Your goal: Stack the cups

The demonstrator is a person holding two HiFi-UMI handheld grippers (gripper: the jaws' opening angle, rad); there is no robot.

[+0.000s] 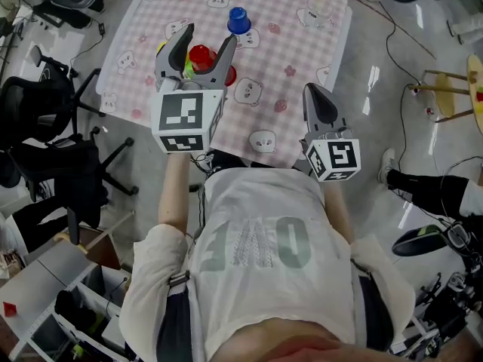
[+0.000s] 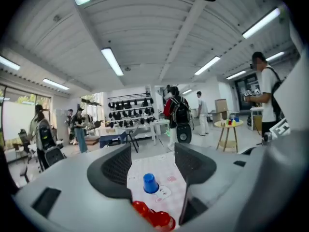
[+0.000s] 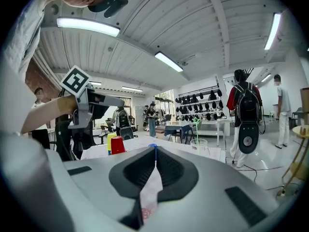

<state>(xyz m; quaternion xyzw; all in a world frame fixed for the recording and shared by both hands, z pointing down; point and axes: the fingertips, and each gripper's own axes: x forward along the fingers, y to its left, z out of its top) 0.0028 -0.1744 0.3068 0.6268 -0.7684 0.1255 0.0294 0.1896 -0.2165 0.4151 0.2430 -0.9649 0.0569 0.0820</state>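
Your left claw (image 1: 207, 38) is wide open and grips nothing. It hangs above the pink checked cloth (image 1: 332, 44) that covers the worktop, on the near side of the blue cup (image 1: 239, 20). In the left gripper view the two dark pads stand well apart. The blue cup, upside down on the cloth, shows through the gap beyond them and touches neither pad.

The red cups (image 1: 202, 56) sit nearer to you than the blue cup and a little to its left, directly under your open left claw. From the head view one rounded red top shows between the fingers, and a second patch of red shows past the right finger. You cannot tell from these views whether the two are nested. A yellow cup (image 3: 110, 138) stands just beside the red ones, on the side away from the blue cup.

Your right claw (image 1: 312, 89) is closed with nothing in it. In the right gripper view its pads meet in a thin line. It rests low over the near edge of the cloth, well to the right of the blue cup and nearer to you. That same view shows a clear cup (image 3: 198, 147) holding a green star-topped stick, to the right of the blue cup.
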